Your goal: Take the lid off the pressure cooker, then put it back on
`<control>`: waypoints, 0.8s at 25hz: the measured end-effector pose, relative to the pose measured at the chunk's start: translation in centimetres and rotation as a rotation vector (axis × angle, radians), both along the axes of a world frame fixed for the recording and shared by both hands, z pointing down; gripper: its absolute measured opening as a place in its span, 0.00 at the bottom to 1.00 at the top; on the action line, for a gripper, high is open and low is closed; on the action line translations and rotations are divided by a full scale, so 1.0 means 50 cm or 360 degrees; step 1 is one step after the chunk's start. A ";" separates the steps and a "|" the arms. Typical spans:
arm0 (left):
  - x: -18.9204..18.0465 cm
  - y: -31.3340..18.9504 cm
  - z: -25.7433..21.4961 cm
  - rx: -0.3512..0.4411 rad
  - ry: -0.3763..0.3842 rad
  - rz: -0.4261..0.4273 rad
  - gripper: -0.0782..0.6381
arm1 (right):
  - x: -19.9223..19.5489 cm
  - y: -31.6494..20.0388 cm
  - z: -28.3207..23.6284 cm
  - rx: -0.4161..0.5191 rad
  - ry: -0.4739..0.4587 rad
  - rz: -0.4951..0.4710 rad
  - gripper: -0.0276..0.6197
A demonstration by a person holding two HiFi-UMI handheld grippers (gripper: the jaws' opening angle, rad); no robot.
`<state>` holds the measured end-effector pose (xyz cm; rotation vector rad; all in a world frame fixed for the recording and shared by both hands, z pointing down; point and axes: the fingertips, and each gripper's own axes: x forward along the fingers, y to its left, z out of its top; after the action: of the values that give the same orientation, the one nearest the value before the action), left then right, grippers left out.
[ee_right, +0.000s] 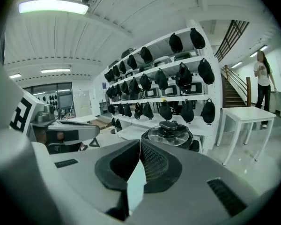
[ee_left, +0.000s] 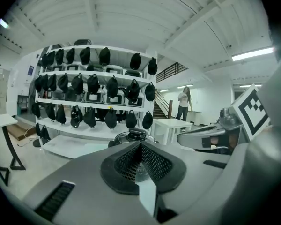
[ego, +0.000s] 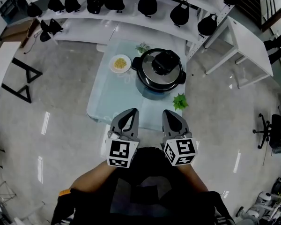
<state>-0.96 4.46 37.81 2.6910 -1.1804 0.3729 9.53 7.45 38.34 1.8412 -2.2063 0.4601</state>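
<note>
Both tongs, left gripper (ego: 129,114) and right gripper (ego: 171,115), we're holding pinched shut and empty, probably because we're not reaching yet. Ahead of their tips the pressure cooker (ego: 147,86) is sitting with its lid (ego: 165,64) on, and a plate (ego: 120,63) is sitting ahead-left.

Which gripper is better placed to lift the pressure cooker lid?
Right, slightly: in the head view the right gripper lies in line with the lid handle, the left gripper offset sideways. Both are shut.
</note>
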 end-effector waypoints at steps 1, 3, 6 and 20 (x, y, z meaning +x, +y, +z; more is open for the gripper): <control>-0.007 -0.009 -0.001 -0.0003 0.0007 0.0009 0.12 | -0.002 -0.007 -0.003 0.0000 0.0008 0.0024 0.07; -0.022 -0.021 0.002 -0.0013 0.0017 0.0027 0.12 | -0.008 -0.018 -0.005 0.0000 0.0025 0.0061 0.07; -0.041 -0.033 0.016 -0.0034 0.0033 0.0051 0.12 | -0.022 -0.033 -0.002 -0.0004 0.0051 0.0094 0.07; -0.046 -0.084 0.031 -0.0065 0.0056 0.0063 0.12 | 0.001 -0.083 0.001 -0.0031 0.0091 0.0119 0.14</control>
<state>-3.27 0.28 39.39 2.6781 -1.0999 0.3500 9.59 3.30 38.41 1.9074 -2.0946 0.4357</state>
